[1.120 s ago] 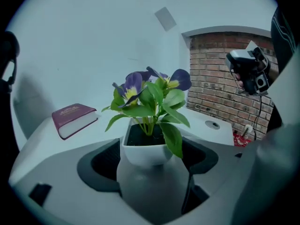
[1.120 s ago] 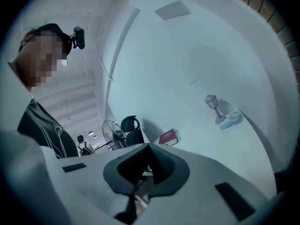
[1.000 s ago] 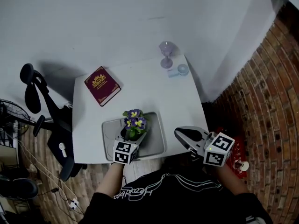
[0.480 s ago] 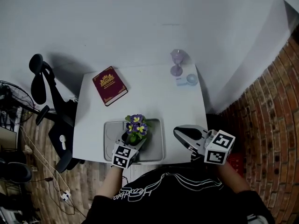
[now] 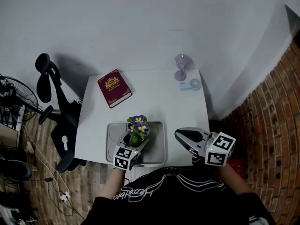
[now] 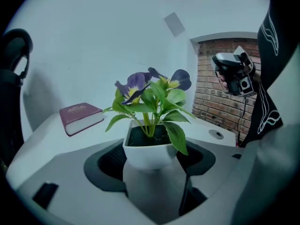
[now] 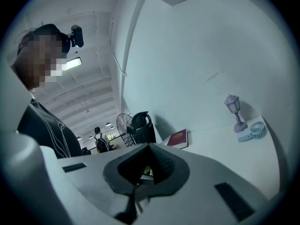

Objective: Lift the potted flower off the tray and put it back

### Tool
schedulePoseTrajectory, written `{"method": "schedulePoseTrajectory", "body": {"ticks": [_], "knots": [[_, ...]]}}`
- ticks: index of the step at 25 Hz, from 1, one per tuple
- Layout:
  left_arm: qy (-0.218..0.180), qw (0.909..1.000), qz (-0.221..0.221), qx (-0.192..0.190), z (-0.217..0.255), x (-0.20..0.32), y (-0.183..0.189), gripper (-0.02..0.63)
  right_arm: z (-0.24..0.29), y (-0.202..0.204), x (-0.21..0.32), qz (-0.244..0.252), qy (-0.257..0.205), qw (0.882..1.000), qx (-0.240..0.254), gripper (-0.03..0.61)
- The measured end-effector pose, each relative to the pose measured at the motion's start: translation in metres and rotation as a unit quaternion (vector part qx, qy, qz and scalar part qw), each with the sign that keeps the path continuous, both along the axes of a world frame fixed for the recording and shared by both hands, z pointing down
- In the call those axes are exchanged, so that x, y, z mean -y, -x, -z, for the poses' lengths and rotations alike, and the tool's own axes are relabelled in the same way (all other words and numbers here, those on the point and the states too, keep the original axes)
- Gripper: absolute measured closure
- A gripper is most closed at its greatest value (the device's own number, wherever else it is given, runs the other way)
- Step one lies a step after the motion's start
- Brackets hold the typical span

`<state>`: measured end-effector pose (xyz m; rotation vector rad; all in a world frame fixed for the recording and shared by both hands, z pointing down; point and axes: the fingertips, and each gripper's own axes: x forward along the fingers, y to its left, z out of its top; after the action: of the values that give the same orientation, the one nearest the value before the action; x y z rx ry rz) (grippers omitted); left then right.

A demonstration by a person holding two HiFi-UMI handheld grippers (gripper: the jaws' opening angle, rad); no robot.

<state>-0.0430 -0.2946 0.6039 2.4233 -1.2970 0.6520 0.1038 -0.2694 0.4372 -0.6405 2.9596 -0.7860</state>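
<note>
The potted flower, purple and yellow blooms in a white pot, stands over the grey tray near the table's front edge. My left gripper reaches in from the near side with the pot between its jaws. Those jaws have just been closing, and the dark pads now lie against the pot's sides. Whether the pot's base rests on the tray is hidden. My right gripper hovers to the right of the tray at the table's edge, shut and holding nothing.
A dark red book lies at the back left of the white table. A lilac lamp and a small fan stand at the back right. An office chair stands left of the table, a brick wall to the right.
The head view has shifted, so the table sits further right and lower in the picture. The left gripper stays at the pot by the tray's near edge. The right gripper has barely shifted.
</note>
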Motion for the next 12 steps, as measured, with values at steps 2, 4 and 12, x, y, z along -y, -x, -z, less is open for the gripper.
{"method": "schedulePoseTrajectory", "body": {"ticks": [2, 4, 12], "knots": [[-0.003, 1.0000, -0.001, -0.007, 0.009, -0.002, 0.000, 0.264, 0.002, 0.004, -0.004, 0.000, -0.002, 1.000, -0.001, 0.580], [-0.004, 0.9999, -0.001, -0.015, 0.020, -0.005, 0.002, 0.264, 0.003, 0.009, -0.008, -0.002, 0.000, 1.000, 0.000, 0.580], [-0.037, 0.9980, -0.002, -0.050, 0.084, -0.033, 0.010, 0.264, -0.008, 0.030, -0.040, -0.008, 0.027, 1.000, -0.005, 0.580]]}}
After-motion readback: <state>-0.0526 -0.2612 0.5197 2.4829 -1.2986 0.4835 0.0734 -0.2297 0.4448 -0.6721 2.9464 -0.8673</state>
